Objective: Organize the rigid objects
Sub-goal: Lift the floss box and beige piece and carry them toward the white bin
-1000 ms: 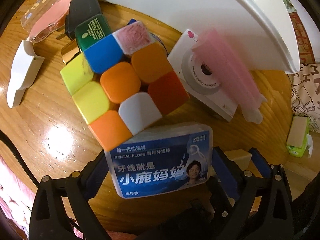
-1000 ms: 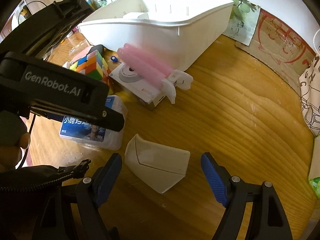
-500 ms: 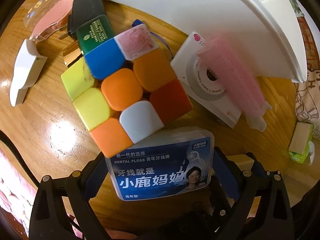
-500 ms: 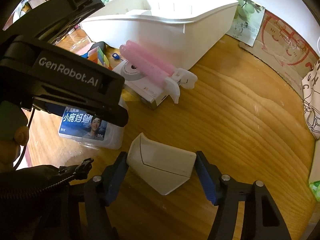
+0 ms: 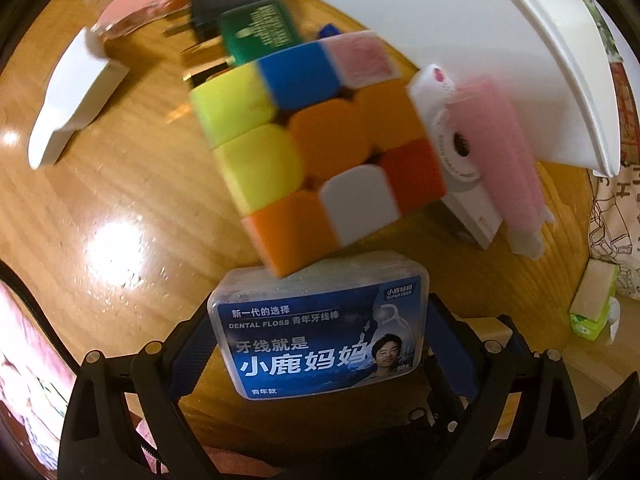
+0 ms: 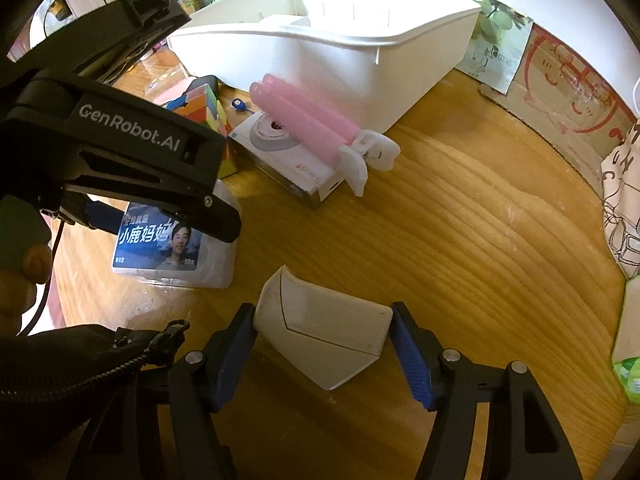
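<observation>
Left hand-held gripper (image 5: 320, 352): we see its pads clamped on the dental floss box (image 5: 320, 340) from both sides, low over the desk (image 5: 100, 208).
Right hand-held gripper (image 6: 324, 344): we see it clenched on the white wedge-shaped piece (image 6: 324, 332), resting on the desk.
White bin (image 6: 340, 52): behind the puzzle cube (image 5: 316, 148).

Floss box (image 5: 320, 340) reads "DENTAL FLOSS"; left claw (image 6: 86, 210) housing reads "GenRobot.AI".

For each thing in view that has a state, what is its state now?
left gripper: around the dental floss box, which lies flat.
right gripper: closed on the white cap.
puzzle cube: scrambled.
white bin: upright, open top.
pink rollers: lying on the white camera box.
</observation>
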